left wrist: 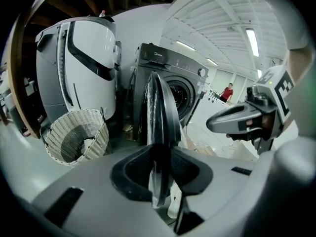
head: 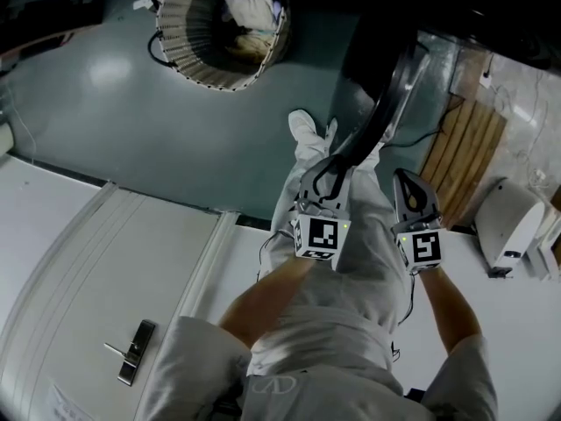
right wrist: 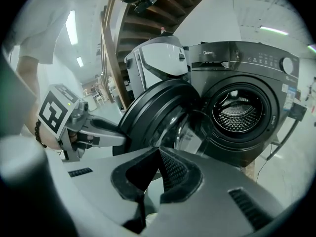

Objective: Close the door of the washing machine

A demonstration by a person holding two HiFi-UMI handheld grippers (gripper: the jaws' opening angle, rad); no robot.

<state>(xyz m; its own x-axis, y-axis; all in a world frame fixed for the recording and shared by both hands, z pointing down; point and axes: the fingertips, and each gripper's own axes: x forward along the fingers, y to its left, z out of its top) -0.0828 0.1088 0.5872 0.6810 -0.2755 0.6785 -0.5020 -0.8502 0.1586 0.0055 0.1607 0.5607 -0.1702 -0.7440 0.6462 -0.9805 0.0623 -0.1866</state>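
The dark grey washing machine [right wrist: 247,93] stands with its drum [right wrist: 239,113] exposed. Its round door [right wrist: 158,115] hangs swung out, and I see it edge-on in the left gripper view [left wrist: 160,112] and from above in the head view [head: 386,95]. My left gripper [left wrist: 160,177] is shut on the door's rim, which fills the gap between the pads. It also shows in the head view [head: 326,175] and at the door's left edge in the right gripper view [right wrist: 98,132]. My right gripper [right wrist: 157,154] is shut and holds nothing. It hovers just right of the door [head: 412,191].
A white wicker laundry basket [head: 223,24] with clothes in it stands on the floor left of the machine. A tall white appliance [left wrist: 79,58] is beside the machine. Wooden slats [head: 469,147] and a white device [head: 513,222] lie at the right. A person in red [left wrist: 228,91] stands far off.
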